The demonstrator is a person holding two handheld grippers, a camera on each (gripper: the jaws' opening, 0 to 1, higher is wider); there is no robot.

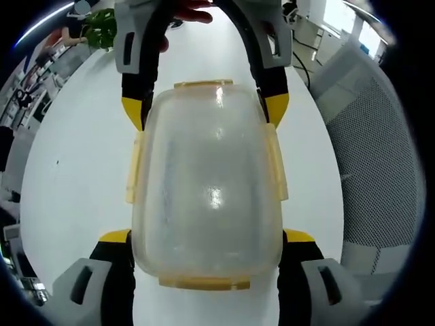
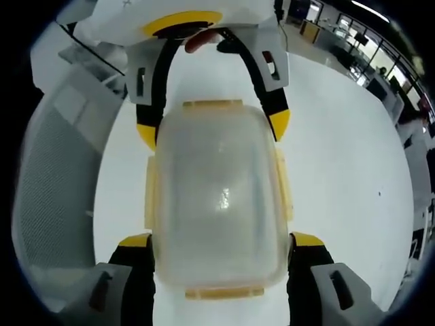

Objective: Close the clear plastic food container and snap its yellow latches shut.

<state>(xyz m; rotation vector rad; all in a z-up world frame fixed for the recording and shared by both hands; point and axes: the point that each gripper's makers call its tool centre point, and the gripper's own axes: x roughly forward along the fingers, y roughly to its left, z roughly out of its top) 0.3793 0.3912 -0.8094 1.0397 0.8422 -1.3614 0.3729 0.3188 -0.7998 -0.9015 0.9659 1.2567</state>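
Container (image 1: 207, 187): clear plastic, lid on, lying on the white counter (image 1: 75, 176) between the two tongs, one at each end.
Latches (image 1: 132, 170): yellow, one on each of the four sides; the long-side ones lie along the lid edges (whether they are snapped down cannot be told).
Left tongs (image 1: 206, 244): jaws wide apart with the near end of the container between them, yellow tips just beside its two corners; whether they press it cannot be told.
Right tongs (image 2: 221, 248): jaws equally wide, set either side of the opposite end, tips close against the corners; contact cannot be told here either.
Left gripper view, far side: the right tongs reach in from the top, their yellow tips at the container's far corners, with a hand (image 1: 190, 12) behind them.
Right gripper view, far side: the left tongs come in from the top in the same way.
Surroundings: a mesh chair back (image 1: 380, 170) beside the counter and a green plant (image 1: 102, 27) at its far edge.
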